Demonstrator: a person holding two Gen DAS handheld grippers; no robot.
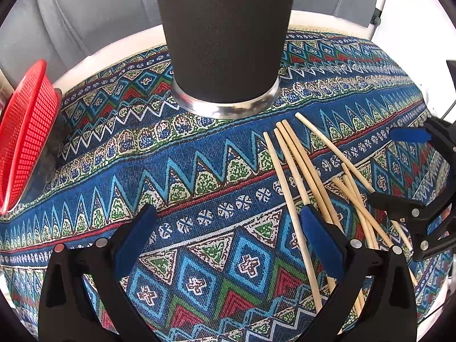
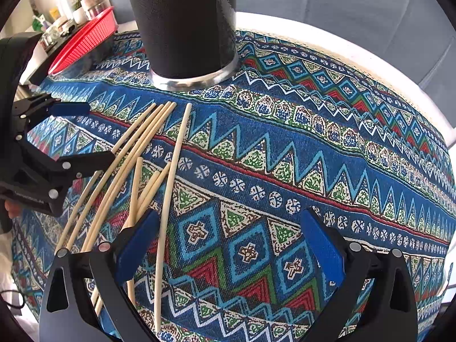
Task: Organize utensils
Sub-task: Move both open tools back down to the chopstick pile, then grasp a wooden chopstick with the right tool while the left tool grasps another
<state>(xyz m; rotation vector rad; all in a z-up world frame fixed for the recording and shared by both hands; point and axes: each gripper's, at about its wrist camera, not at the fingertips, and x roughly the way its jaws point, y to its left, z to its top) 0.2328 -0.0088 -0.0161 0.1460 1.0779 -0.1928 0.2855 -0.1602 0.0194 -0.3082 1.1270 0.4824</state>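
Wooden chopsticks (image 2: pixel 159 148) lie loose and crossed on the patterned cloth (image 1: pixel 199 171) of the bench, at about five o'clock from the black tumbler (image 1: pixel 225 42), which stands upright with its steel rim down. Left gripper (image 1: pixel 228 236) hangs with its blue-padded jaws wide apart, empty, the pile at its three o'clock; right gripper (image 2: pixel 228 239) likewise spreads empty, the pile at its nine o'clock. Red mesh basket (image 1: pixel 25 131) sits at the cloth's far nine o'clock edge.

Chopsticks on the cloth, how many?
7 pale wooden chopsticks on the patterned blue cloth, before the black steel tumbler: three fanned, one straight beside them, three crossed nearer the camera. Overlaps may hide more.
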